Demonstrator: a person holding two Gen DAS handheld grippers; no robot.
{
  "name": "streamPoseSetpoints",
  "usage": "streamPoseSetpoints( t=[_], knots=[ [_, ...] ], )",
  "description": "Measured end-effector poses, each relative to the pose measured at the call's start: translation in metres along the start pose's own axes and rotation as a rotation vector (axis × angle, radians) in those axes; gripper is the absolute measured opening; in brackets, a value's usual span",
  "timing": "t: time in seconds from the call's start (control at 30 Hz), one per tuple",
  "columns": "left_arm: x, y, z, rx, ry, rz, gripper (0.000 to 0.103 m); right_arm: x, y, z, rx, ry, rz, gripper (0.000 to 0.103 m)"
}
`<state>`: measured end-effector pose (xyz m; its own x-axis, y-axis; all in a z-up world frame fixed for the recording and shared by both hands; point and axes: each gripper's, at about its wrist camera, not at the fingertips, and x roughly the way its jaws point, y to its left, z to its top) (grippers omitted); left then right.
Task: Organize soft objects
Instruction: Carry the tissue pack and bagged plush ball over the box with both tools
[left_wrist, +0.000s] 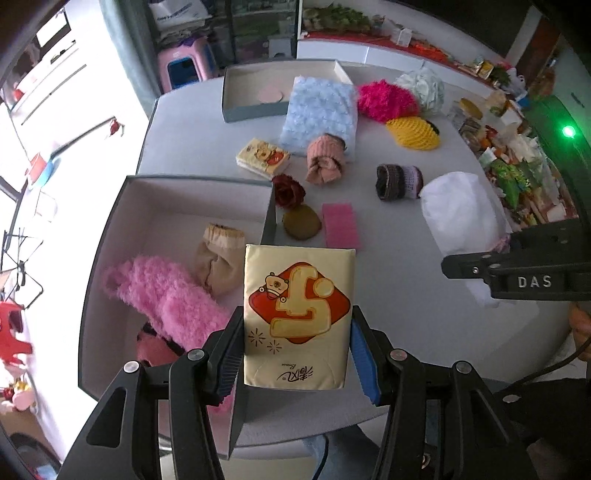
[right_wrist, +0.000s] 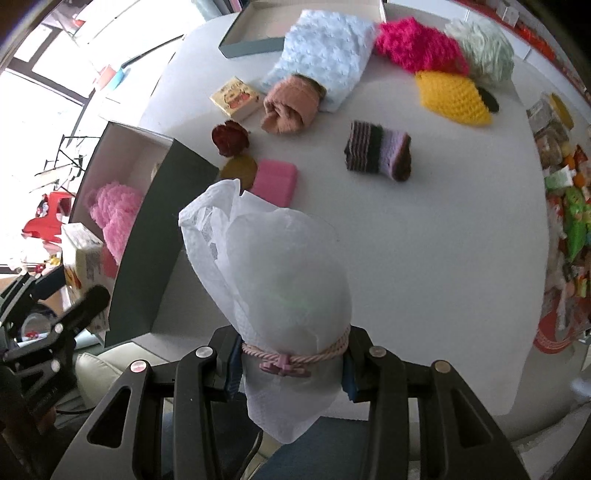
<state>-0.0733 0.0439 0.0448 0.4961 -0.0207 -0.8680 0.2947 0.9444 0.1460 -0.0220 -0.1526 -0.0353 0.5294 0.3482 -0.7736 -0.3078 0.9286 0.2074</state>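
The left hand-held gripper (left_wrist: 297, 350) is closed on a cream-yellow soft tissue pack printed with a red diamond and cartoon bear (left_wrist: 297, 321), its black and blue pads pressed to the pack's two long sides, holding it above the near right corner of an open grey-walled cardboard box with a white interior (left_wrist: 155, 206). Inside that box lie a fluffy pink plush piece (left_wrist: 162, 299) and a beige elastic-cuffed fabric piece (left_wrist: 218, 262). The right hand-held gripper (right_wrist: 291, 363) is clamped on a white gauzy fabric bundle tied with a pink cord (right_wrist: 273, 258), gripping it at the cord, raised over the near part of the white bench (right_wrist: 424, 258) beside the box's outer wall. Farther back on the bench rest a dark red fabric rose (right_wrist: 231, 137), a pink rectangular sponge (right_wrist: 275, 181), a striped purple-and-brown knitted piece (right_wrist: 378, 151), a rolled salmon-pink knit (right_wrist: 290, 107) lying on the edge of a pale blue bubble-textured cloth (right_wrist: 325, 51), and a yellow crocheted piece (right_wrist: 452, 98) toward the far right edge
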Motion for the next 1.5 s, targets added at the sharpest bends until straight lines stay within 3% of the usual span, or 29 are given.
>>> streamPoseSetpoints(
  t=[0.37,0.73,1.23,1.5],
  knots=[
    [-0.010,0.044,-0.009,-0.108,-0.057,-0.012,0.054,-0.009,0.049,0.019,-0.088,-0.015,-0.068,0.045],
    [-0.021,0.098,-0.028,-0.233,-0.083,0.025,0.054,-0.015,0.102,0.036,-0.189,-0.051,-0.091,0.045],
    [-0.026,0.139,-0.053,-0.324,-0.081,0.085,0.054,-0.014,0.180,0.054,-0.340,-0.076,-0.054,0.045],
    [-0.031,0.148,-0.058,-0.324,-0.090,0.119,0.054,-0.002,0.210,0.043,-0.401,-0.059,-0.023,0.045]
  ],
)
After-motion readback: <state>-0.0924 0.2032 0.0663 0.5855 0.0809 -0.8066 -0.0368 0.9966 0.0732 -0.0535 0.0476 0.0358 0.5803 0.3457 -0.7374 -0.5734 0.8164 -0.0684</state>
